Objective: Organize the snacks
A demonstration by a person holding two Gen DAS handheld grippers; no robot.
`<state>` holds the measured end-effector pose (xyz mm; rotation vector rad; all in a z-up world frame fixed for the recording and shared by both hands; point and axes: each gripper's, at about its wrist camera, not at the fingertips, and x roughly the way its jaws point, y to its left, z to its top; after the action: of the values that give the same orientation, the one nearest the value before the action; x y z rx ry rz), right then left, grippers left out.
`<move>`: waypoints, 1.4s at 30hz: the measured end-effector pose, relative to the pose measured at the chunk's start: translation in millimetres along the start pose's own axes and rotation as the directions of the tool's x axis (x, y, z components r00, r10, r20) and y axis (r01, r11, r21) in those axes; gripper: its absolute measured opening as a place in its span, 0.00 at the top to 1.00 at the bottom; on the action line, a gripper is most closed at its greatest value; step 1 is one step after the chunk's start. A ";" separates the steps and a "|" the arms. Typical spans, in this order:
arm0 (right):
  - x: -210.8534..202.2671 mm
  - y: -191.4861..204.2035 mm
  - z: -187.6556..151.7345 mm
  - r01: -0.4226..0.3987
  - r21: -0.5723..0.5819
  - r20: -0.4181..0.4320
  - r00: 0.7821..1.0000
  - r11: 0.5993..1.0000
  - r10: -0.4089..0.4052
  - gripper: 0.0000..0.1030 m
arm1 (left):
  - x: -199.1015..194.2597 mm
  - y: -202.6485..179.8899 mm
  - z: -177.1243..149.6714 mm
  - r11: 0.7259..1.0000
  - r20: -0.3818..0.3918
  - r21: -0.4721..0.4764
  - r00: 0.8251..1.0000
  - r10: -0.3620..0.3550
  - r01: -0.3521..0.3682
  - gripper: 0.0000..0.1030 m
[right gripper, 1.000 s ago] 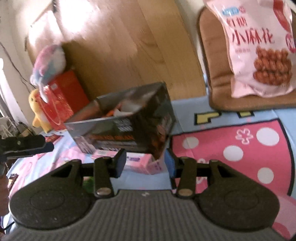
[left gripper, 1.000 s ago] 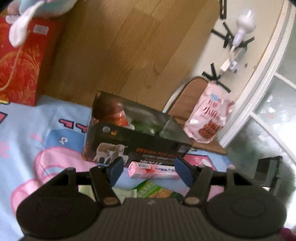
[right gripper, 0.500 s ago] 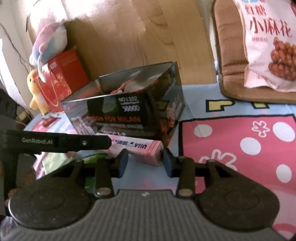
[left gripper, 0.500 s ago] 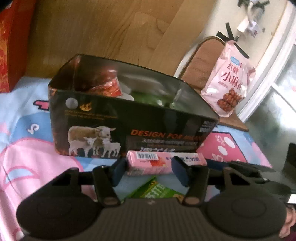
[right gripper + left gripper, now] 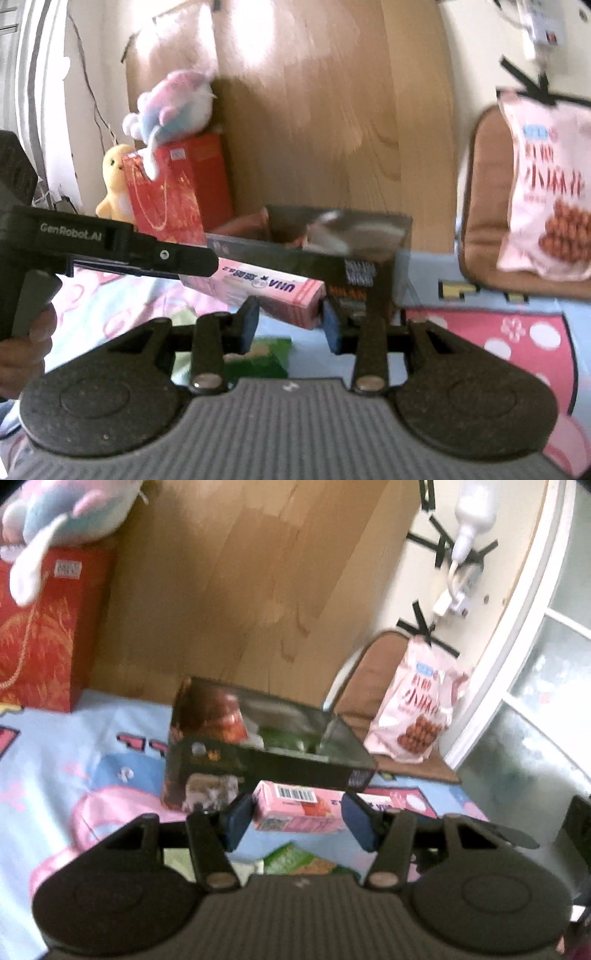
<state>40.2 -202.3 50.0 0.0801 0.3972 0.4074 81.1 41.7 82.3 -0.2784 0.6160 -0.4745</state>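
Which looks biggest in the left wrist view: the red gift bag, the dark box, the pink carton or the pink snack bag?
1. Dark box
2. Red gift bag, partly cut off
3. Pink snack bag
4. Pink carton, though nearness enlarges it; it looks about equal to the snack bag

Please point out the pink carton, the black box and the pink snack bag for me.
pink carton (image 5: 295,806), left wrist view, barcode end.
black box (image 5: 266,766), left wrist view, front wall.
pink snack bag (image 5: 546,199), right wrist view, printed front.
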 end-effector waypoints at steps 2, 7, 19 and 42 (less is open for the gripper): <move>0.8 1.9 6.3 0.002 -0.008 0.025 1.000 1.000 -0.002 0.61 | -2.5 1.1 7.6 1.000 0.021 0.005 1.000 0.001 -0.001 0.48; 19.0 3.4 23.1 0.015 -0.018 0.049 0.999 1.000 -0.014 0.61 | 8.5 6.7 31.6 1.000 0.054 0.017 0.998 0.017 -0.018 0.48; 79.3 -12.7 32.9 0.001 0.077 0.002 1.000 0.997 -0.001 0.59 | 36.7 38.1 64.1 0.996 0.075 -0.020 0.993 0.093 -0.092 0.43; -5.3 -18.9 -30.4 -0.115 0.393 -0.077 0.985 0.912 0.157 0.59 | -42.9 57.2 -38.8 0.986 0.007 -0.164 0.999 0.034 -0.033 0.40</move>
<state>30.8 -221.8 21.0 0.4772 0.5776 0.4680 46.2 108.0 50.7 -0.4261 0.6506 -0.3904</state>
